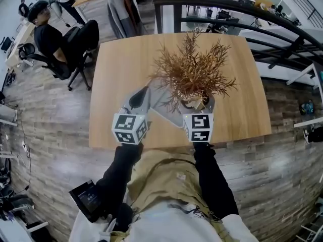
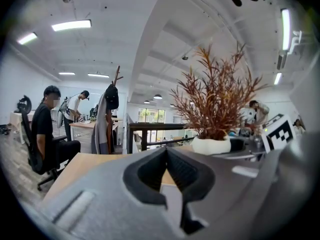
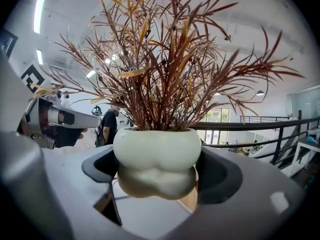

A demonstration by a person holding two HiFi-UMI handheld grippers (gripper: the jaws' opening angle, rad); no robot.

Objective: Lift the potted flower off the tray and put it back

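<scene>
The potted flower (image 3: 156, 156) is upright, stems fanning straight up, with its white pot squeezed in the right gripper (image 3: 158, 174). Meanwhile the left gripper (image 2: 167, 153) is clenched on nothing.

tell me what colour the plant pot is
Creamy off-white, plain, with no pattern. The pot shows best in the right gripper view.

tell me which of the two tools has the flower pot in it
The right tool: its jaws clamp the white pot of reddish sprigs. The left tool has its jaws together, empty.
</scene>
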